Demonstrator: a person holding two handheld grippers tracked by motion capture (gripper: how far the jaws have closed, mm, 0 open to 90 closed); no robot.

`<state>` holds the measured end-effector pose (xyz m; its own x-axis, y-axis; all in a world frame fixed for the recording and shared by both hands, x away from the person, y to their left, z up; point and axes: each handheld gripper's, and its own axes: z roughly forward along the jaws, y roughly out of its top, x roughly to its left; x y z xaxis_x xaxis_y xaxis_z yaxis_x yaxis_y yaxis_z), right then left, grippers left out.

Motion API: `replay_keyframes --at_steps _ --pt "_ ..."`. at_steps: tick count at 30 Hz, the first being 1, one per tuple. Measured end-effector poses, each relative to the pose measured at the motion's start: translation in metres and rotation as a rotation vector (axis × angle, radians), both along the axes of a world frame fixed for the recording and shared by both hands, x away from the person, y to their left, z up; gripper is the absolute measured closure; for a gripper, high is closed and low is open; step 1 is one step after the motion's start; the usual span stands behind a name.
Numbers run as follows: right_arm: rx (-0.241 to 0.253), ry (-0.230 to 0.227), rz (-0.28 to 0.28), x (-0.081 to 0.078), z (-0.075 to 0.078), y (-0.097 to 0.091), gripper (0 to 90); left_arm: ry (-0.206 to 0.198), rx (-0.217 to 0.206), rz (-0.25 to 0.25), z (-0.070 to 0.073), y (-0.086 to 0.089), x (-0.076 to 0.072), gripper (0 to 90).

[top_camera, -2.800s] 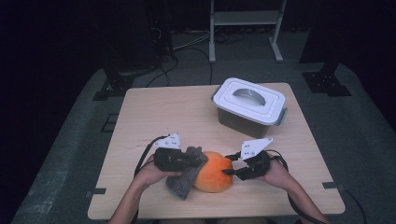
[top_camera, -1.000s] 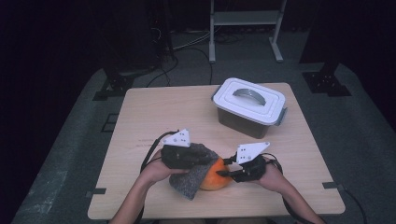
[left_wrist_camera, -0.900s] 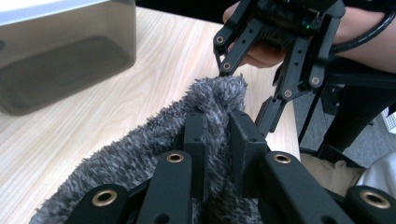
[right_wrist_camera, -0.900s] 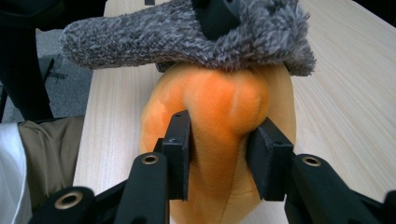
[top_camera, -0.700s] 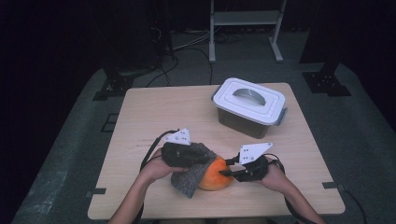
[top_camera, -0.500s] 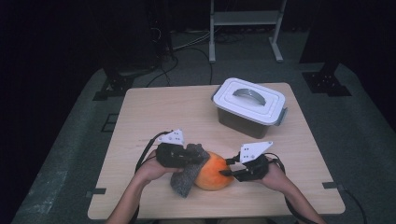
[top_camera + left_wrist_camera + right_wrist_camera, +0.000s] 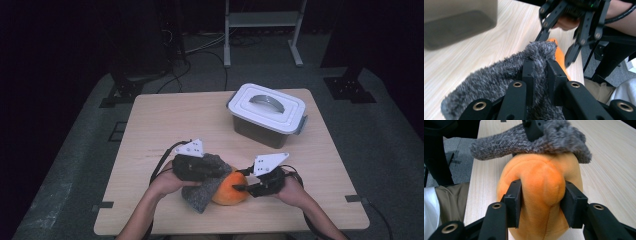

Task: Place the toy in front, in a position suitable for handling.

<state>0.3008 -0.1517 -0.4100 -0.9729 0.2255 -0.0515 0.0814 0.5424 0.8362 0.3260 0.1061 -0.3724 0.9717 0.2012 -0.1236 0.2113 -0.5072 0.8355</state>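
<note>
Orange plush pumpkin-shaped toy [image 7: 231,189], near the table's [image 7: 165,120] front edge, is pinched by the right gripper [image 7: 242,188]; left gripper [image 7: 220,172], clamping the fuzzy grey cloth [image 7: 202,192], should rub lightly against that hold.

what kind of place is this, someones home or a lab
Most likely a lab or recording studio, not a home: a lone wooden table stands on grey carpet amid dark surroundings, cables trail across the floor, and a metal stand sits behind.

Both grippers were black, with brass-ringed screws [image 7: 496,206], trailing black cables [image 7: 161,162] and grey three-cornered plates [image 7: 270,162] on top.
</note>
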Motion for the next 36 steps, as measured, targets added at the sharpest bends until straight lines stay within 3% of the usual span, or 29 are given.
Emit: replay_keyframes --at_steps 3,7,14,20,26,30,34,35,36 --pt "-0.002 -0.017 0.012 -0.002 0.0 0.001 56.1 -0.009 -0.001 -0.014 0.004 -0.007 -0.001 78.0" --pt "-0.009 -0.037 0.012 -0.003 0.0 -0.001 59.2 -0.023 0.03 -0.017 0.004 -0.013 0.002 78.0" --pt "-0.019 -0.051 0.027 -0.002 0.0 -0.005 61.6 -0.007 0.055 0.042 -0.003 0.004 0.01 77.9" --pt "-0.023 -0.051 0.016 0.004 0.0 -0.012 62.0 0.028 0.037 0.056 -0.012 0.014 0.013 78.0" --pt "-0.04 -0.058 0.011 0.01 0.0 -0.018 62.2 0.063 0.016 0.027 -0.016 0.012 0.01 78.0" --pt "-0.042 -0.046 -0.003 0.014 -0.003 -0.025 62.2 0.079 0.011 -0.015 -0.018 0.006 0.004 78.0" --pt "-0.038 -0.026 -0.006 0.014 -0.004 -0.027 60.1 0.081 0.009 -0.014 -0.018 0.005 0.002 77.9" --pt "-0.03 0.001 -0.006 0.015 -0.004 -0.027 54.7 0.076 0.014 -0.003 -0.019 0.005 0.002 77.9" --pt "-0.03 0.001 -0.006 0.015 -0.004 -0.027 54.7 0.076 0.014 -0.003 -0.019 0.005 0.002 77.9"
